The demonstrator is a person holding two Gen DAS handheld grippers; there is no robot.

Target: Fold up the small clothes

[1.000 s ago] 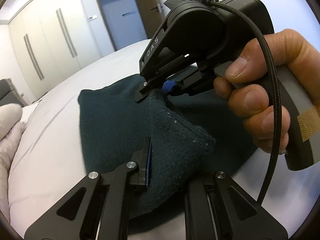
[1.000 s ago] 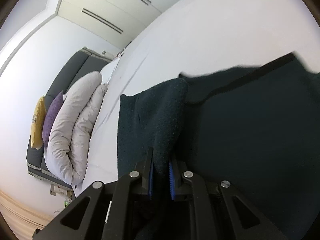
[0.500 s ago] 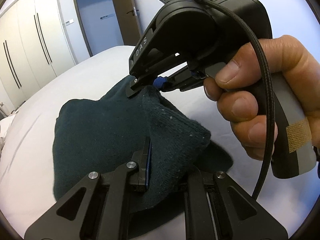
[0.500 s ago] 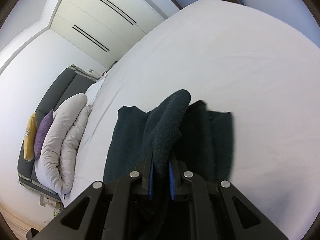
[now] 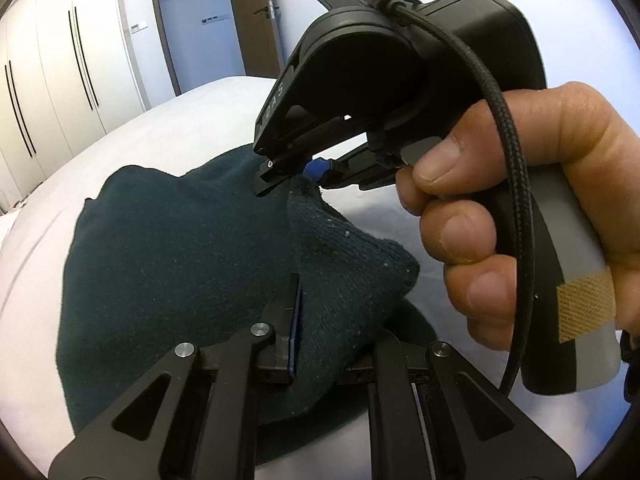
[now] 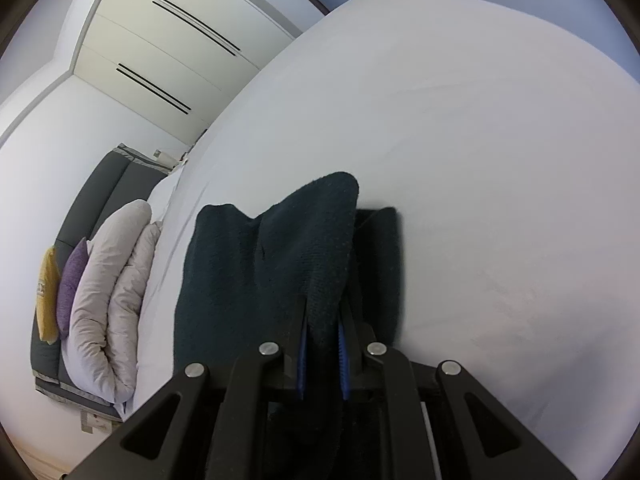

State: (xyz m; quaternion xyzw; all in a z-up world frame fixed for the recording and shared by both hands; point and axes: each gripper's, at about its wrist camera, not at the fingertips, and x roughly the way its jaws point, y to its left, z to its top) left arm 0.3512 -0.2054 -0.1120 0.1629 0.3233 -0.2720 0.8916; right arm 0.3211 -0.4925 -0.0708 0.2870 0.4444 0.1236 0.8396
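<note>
Garment edge (image 6: 320,248) farther over bed (image 6: 480,160)

- The left gripper (image 5: 316,332) sat at the bottom of the view, its jaws clamped on a raised fold of a dark teal knitted garment (image 5: 180,264).
- The garment lay spread on a white bed (image 5: 168,136).
- The right gripper (image 5: 298,174) pinched the same fold at its far end, blue pads (image 5: 316,168) pressed on the cloth.
- A person's hand (image 5: 520,208) gripped its handle, with a braided cable (image 5: 516,184) looping past the fingers.
- White wardrobe doors (image 5: 60,64) and a doorway (image 5: 200,20) stood behind the bed.
</note>
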